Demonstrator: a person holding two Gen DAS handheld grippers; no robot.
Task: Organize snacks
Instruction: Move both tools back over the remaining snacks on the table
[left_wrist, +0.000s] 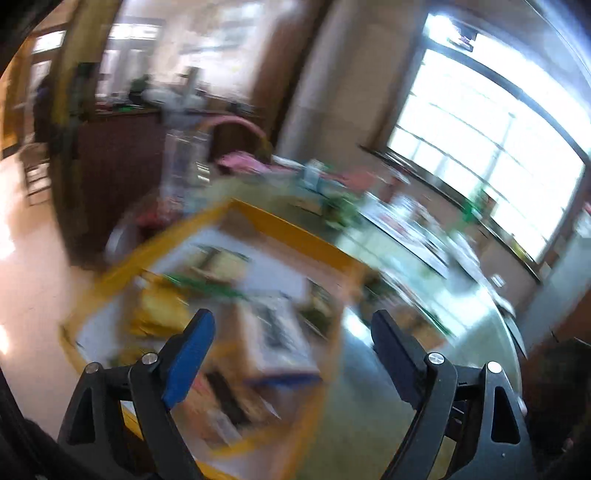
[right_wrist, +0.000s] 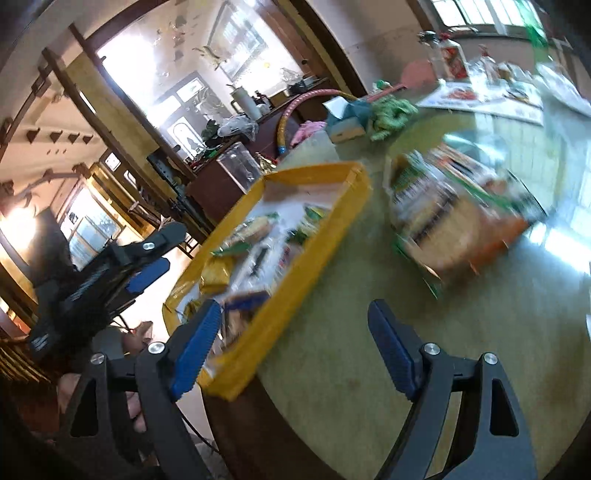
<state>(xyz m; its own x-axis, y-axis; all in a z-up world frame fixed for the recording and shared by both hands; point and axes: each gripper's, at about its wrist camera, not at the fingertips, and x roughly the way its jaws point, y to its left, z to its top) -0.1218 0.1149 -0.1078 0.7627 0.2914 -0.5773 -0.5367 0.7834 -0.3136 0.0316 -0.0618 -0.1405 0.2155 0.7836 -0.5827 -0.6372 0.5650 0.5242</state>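
Observation:
A yellow tray (left_wrist: 295, 232) (right_wrist: 332, 173) sits at the table's left edge and holds several snack packets, blurred by motion; a white boxed snack (left_wrist: 277, 339) lies near its front. My left gripper (left_wrist: 291, 328) hangs above the tray's near end, jaws wide open and empty. It also shows in the right wrist view (right_wrist: 162, 247), off the table's left edge. My right gripper (right_wrist: 295, 325) is open and empty above the green tabletop, just right of the tray. A pile of snack packets (right_wrist: 458, 214) in green and orange lies on the table right of the tray.
The round table has a green top (right_wrist: 351, 350) with a dark rim. At its far side are a teal tissue box (right_wrist: 347, 118), a green cloth (right_wrist: 391, 110), bottles and papers (right_wrist: 480, 92). A dark cabinet (left_wrist: 122, 162) stands behind the table. A window (left_wrist: 480, 147) is at the right.

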